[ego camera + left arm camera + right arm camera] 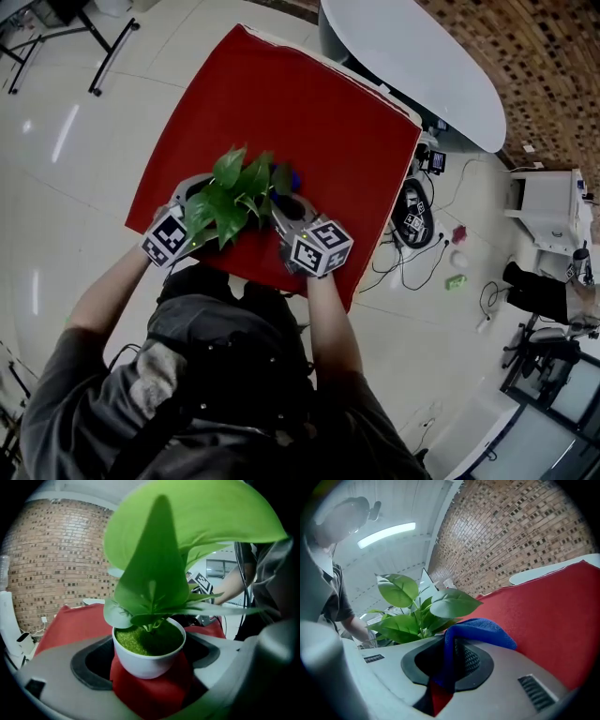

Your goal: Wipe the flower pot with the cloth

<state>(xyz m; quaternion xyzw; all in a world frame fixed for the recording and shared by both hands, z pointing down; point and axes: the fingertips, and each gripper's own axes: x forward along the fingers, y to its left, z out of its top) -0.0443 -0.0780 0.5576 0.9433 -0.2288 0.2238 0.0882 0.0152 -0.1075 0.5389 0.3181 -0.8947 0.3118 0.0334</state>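
Leaves of the plant fill the middle of the head view and hide the flower pot under them. It stands near the lower edge of the red table. At the left of the leaves are the left tongs, at the right the right tongs, with a bit of blue cloth at their tip.

In the left gripper view the white flower pot sits in the lower centre between the jaws. They are closed against its wall and seem to steady it on the table.

In the right gripper view the jaws are pressed together on a fold of the cloth in the centre. The leaves are just behind, at the left; the pot itself is not seen.

To wipe well, I think the left tongs should hold the pot firm and upright, while the cloth goes under the leaves and slides around the white wall with light pressure, so that nothing tips.

No brand, label or readable word is visible. The marker cubes carry only black and white squares.
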